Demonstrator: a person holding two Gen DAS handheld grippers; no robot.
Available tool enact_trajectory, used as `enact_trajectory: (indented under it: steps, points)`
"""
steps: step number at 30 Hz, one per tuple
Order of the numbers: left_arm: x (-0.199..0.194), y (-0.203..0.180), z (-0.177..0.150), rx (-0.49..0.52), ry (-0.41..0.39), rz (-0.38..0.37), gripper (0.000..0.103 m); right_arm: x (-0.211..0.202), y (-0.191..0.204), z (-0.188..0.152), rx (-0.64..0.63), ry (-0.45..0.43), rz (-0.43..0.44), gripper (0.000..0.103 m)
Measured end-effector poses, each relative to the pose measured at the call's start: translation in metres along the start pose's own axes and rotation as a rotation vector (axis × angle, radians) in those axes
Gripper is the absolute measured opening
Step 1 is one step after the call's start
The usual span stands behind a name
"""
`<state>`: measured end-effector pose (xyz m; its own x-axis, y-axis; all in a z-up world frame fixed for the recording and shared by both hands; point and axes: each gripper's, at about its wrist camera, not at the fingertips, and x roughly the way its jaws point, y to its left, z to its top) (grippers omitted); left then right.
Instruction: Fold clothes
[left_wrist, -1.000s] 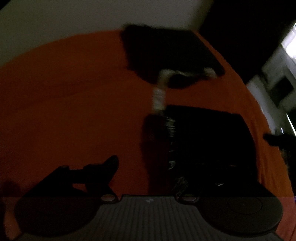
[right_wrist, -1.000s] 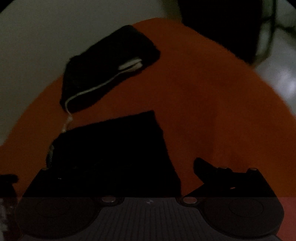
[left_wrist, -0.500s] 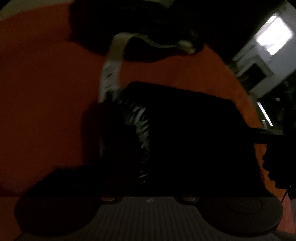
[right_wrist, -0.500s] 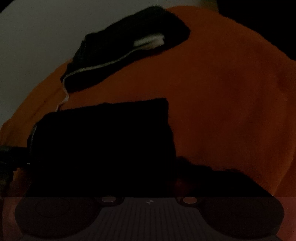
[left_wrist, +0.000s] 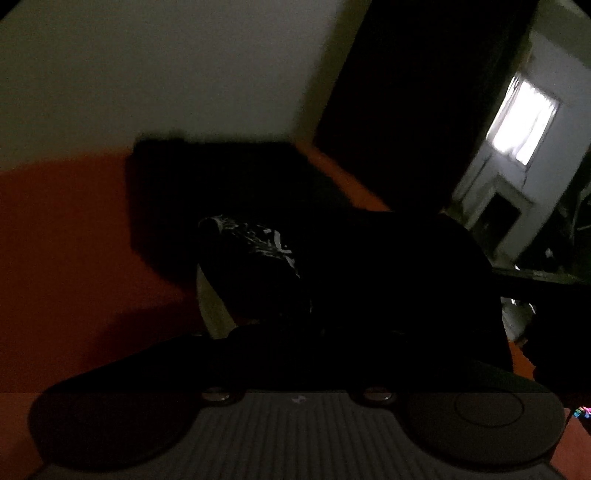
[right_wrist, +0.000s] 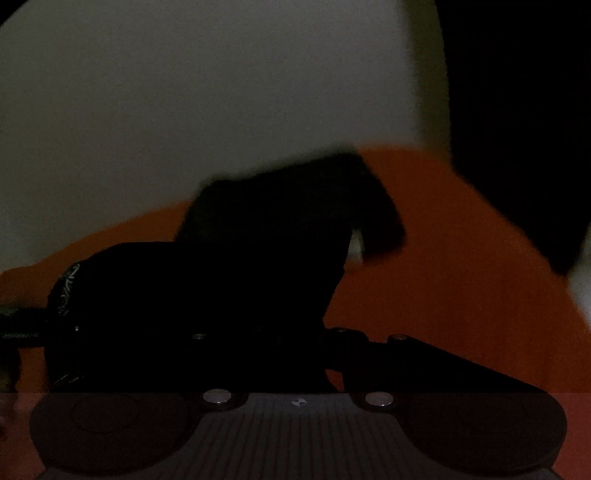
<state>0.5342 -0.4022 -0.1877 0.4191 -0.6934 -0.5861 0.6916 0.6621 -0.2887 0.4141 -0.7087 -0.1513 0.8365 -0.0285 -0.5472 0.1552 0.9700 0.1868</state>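
Note:
A black garment (left_wrist: 369, 266) with a white print (left_wrist: 258, 240) lies on the orange sheet (left_wrist: 66, 240). Its near edge is bunched and raised. My left gripper (left_wrist: 295, 338) is closing, and its dark fingers meet on that cloth. In the right wrist view the same black garment (right_wrist: 221, 288) rises in front of my right gripper (right_wrist: 332, 332), whose jaws are closing with the cloth's right edge between them. A white strip (left_wrist: 210, 306) shows under the lifted edge. The scene is very dark, so the fingertips are hard to make out.
A second folded black garment (left_wrist: 221, 173) with a white trim (right_wrist: 355, 247) lies farther back on the sheet, near the pale wall (right_wrist: 184, 92). A bright window (left_wrist: 524, 122) and dark furniture stand at the right. Bare orange sheet (right_wrist: 461, 277) spreads to the right.
Both grippers went from wide open to closed on the near garment's edge. Both views tilted upward, and the cloth now stands raised off the sheet.

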Motion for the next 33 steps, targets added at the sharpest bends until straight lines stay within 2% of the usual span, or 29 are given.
enact_trajectory:
  steps: [4,7,10,11,12,13,14,15,18,19,21,22,23,25,26,28,30,33]
  points:
    - [0.036,0.008,0.054,0.035,-0.119,0.059,0.013,0.047,-0.007,0.066,-0.129,-0.108,0.033,0.010]
    - [0.075,0.022,0.097,0.021,-0.171,0.108,0.014,0.103,-0.016,0.119,-0.192,-0.139,0.049,0.010]
    - [0.124,0.038,0.138,0.015,-0.164,0.199,0.016,0.168,-0.024,0.163,-0.244,-0.126,0.043,0.014]
    - [0.144,0.046,0.150,-0.016,-0.118,0.232,0.019,0.192,-0.027,0.171,-0.234,-0.066,0.021,0.017]
    - [0.161,0.055,0.159,-0.071,-0.042,0.262,0.032,0.218,-0.030,0.178,-0.218,0.009,-0.005,0.037]
    - [0.177,0.064,0.165,-0.131,0.039,0.289,0.047,0.239,-0.035,0.182,-0.179,0.083,-0.048,0.066]
    - [0.186,0.069,0.169,-0.162,0.090,0.341,0.049,0.259,-0.040,0.184,-0.133,0.158,-0.096,0.094]
    - [0.187,0.070,0.172,-0.168,0.099,0.406,0.048,0.266,-0.045,0.185,-0.082,0.171,-0.142,0.098]
    - [0.157,0.065,0.173,-0.175,0.014,0.498,0.062,0.241,-0.055,0.181,0.034,0.009,-0.181,0.098]
    - [0.148,0.060,0.173,-0.163,-0.012,0.511,0.062,0.231,-0.055,0.178,0.035,-0.018,-0.184,0.098]
    - [0.136,0.039,0.169,-0.067,-0.043,0.525,0.062,0.213,-0.050,0.170,0.011,-0.045,-0.161,0.097]
    - [0.134,0.027,0.166,-0.018,-0.047,0.516,0.062,0.208,-0.047,0.163,0.007,-0.037,-0.122,0.091]
    - [0.136,0.015,0.162,0.027,-0.038,0.507,0.062,0.205,-0.044,0.155,0.008,-0.024,-0.080,0.080]
    - [0.154,-0.003,0.142,0.085,0.021,0.502,0.062,0.199,-0.035,0.133,0.016,0.014,-0.034,0.067]
    - [0.163,-0.011,0.131,0.110,0.054,0.501,0.062,0.202,-0.029,0.121,0.007,0.045,-0.036,0.059]
    - [0.183,-0.018,0.105,0.139,0.142,0.536,0.054,0.209,-0.019,0.102,-0.029,0.088,-0.050,0.048]
    - [0.195,-0.018,0.075,0.187,0.194,0.564,0.055,0.223,-0.020,0.087,-0.044,0.124,-0.056,0.047]
    - [0.188,-0.013,0.062,0.188,0.181,0.563,0.055,0.241,-0.023,0.068,-0.066,0.162,-0.062,0.048]
